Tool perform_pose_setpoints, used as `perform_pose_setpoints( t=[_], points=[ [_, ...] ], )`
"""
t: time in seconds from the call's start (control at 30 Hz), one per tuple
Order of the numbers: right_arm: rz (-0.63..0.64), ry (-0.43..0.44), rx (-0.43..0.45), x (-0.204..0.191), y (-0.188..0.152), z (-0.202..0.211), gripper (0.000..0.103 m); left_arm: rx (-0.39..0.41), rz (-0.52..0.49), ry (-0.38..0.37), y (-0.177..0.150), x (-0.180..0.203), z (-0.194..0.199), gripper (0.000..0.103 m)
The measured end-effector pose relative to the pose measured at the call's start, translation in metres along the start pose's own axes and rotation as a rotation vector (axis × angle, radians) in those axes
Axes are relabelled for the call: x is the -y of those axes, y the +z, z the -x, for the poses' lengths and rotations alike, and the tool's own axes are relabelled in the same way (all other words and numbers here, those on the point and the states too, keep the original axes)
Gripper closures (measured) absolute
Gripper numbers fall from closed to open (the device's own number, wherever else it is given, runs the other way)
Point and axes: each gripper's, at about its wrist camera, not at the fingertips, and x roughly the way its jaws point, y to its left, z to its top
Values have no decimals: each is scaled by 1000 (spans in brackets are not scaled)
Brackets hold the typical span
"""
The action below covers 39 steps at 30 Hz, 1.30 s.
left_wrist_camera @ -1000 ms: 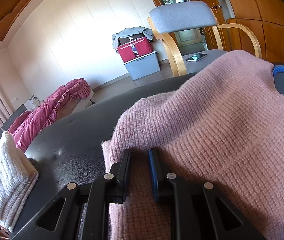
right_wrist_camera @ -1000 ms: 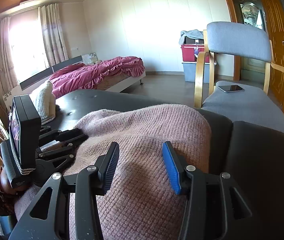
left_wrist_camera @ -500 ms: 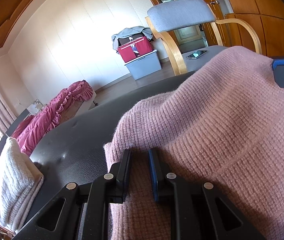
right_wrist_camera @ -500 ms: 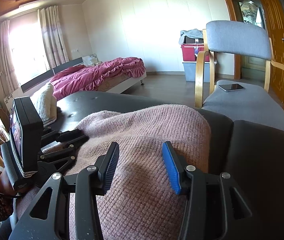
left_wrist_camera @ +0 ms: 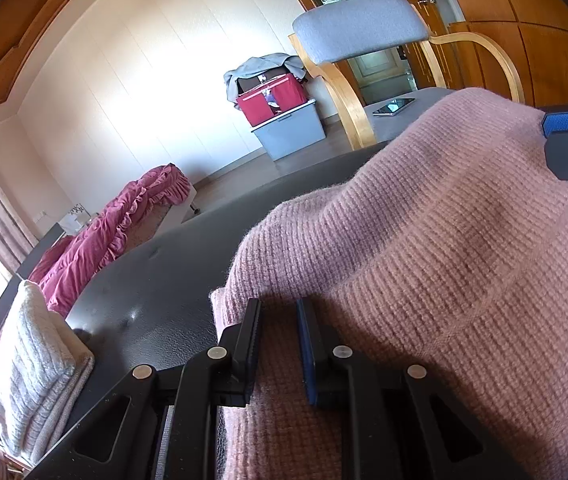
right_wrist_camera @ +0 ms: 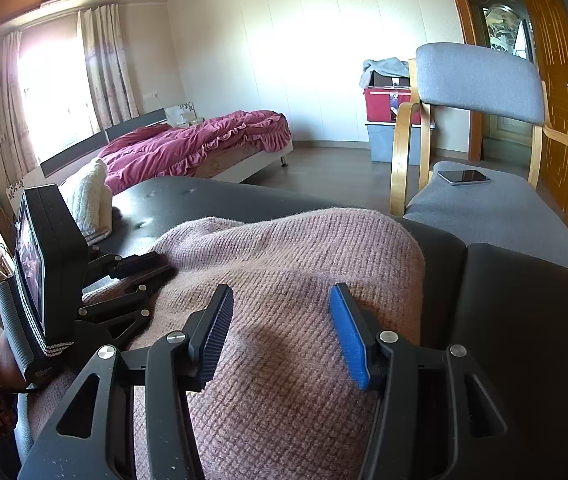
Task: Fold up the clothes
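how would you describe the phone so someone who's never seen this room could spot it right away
Find the armchair with bentwood arms and grey cushions, standing beyond the black table that holds the pink knit sweater. On its grey seat, near the front, lies the smartphone: a thin dark slab, flat, screen up. Nothing else lies on that seat, and it is glossy where the cushion is matte.
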Motion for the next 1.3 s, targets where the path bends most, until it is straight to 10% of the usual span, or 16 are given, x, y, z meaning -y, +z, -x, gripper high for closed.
perform_pose_setpoints(
  t=[0.97,1.13,1.3],
  points=[
    [5,-6,59,0,-6,12,40,10,34,-54,1,-15,-3,86],
    [-54,-46,71,10,-5,14,40,6,119,-160,-1,-34,-5,85],
    [-45,-193,6,-7,-13,32,45,-41,324,-426,-8,-81,-3,85]
  ],
)
